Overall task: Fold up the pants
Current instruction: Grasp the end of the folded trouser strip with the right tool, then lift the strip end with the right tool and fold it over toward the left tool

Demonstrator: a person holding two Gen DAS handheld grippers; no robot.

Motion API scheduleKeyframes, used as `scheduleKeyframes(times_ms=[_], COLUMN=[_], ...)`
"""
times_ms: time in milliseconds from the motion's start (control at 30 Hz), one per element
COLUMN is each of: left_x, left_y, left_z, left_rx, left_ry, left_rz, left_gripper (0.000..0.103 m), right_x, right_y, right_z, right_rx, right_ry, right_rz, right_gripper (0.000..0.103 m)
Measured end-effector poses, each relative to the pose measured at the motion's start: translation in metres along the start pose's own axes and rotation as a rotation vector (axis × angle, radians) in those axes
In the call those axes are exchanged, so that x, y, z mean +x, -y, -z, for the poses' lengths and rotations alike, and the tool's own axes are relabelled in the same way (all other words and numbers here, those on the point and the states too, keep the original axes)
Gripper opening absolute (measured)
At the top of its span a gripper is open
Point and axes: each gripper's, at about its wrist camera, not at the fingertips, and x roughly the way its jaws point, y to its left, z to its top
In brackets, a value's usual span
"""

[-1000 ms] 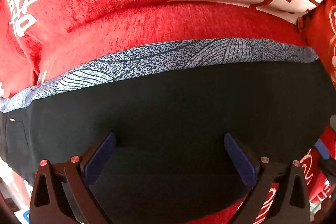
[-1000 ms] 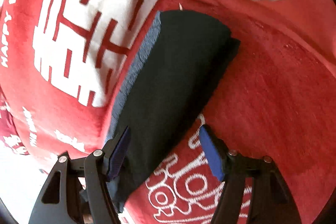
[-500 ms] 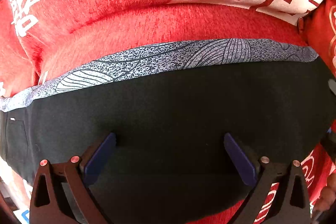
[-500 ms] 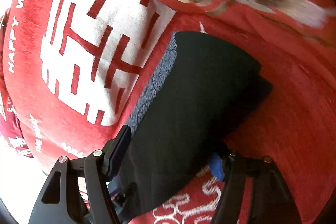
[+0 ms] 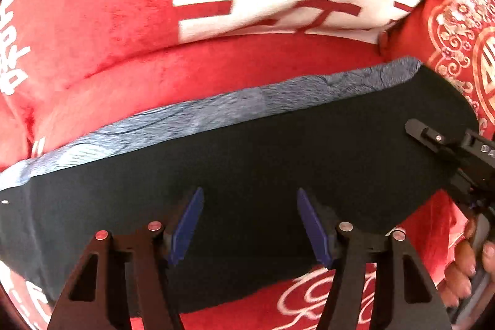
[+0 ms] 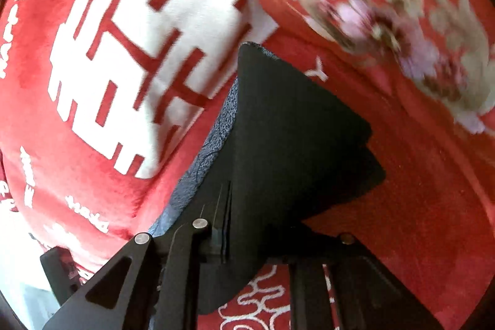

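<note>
Bedding (image 5: 108, 30) in red plush carried the pants (image 5: 278, 163), a dark folded slab lying across its near edge, grey patterned lining along the far side. We judged them light, limp and prone to sag, so doubled edges or corners were the places to pinch. Our right hand-held gripper (image 6: 247, 240) was clamped on the pants' end, which rose off the bedding. Our left hand-held gripper (image 5: 250, 226) hung over the middle, jaws apart, holding nothing.
</note>
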Motion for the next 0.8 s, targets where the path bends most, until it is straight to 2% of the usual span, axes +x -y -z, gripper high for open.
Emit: scheduleKeyframes(times_ms=[67,100,167,200,300,400,467,533,633,800], left_x=[0.023,0.024,0.023,0.022,0.022,0.020,0.017,0.008,-0.013,-0.039], left_y=[-0.001,0.001,0.013,0.012,0.004,0.009,0.003,-0.010,-0.047,-0.132], left_z=[0.006,0.011,0.018,0.019,0.018,0.022,0.020,0.017,0.021,0.033], left_rx=[-0.032,-0.027,0.040,0.034,0.005,0.034,0.034,-0.021,-0.092,-0.167], left_ry=[-0.053,0.015,0.056,0.064,0.064,0.066,0.040,0.023,0.043,0.047], left_rz=[0.029,0.013,-0.046,-0.044,-0.005,0.005,0.032,0.064,0.060,-0.026], left_gripper=[0.066,0.067,0.067,0.067,0.067,0.067,0.067,0.067,0.067,0.067], right_x=[-0.003,-0.003,-0.007,-0.009,-0.013,-0.016,-0.017,-0.020,-0.017,0.008], right_y=[-0.012,-0.021,-0.039,-0.048,-0.065,-0.090,-0.105,-0.125,-0.160,-0.216], right_z=[0.002,0.004,0.009,0.012,0.016,0.024,0.030,0.038,0.059,0.109], right_rx=[-0.057,-0.102,-0.187,-0.223,-0.290,-0.369,-0.420,-0.494,-0.624,-0.806], right_ry=[0.005,0.000,0.013,0.021,0.033,0.033,0.034,0.041,0.046,0.031], right_rz=[0.033,0.064,0.104,0.110,0.117,0.122,0.127,0.144,0.186,0.225], right_gripper=[0.016,0.016,0.016,0.016,0.015,0.015,0.014,0.014,0.014,0.014])
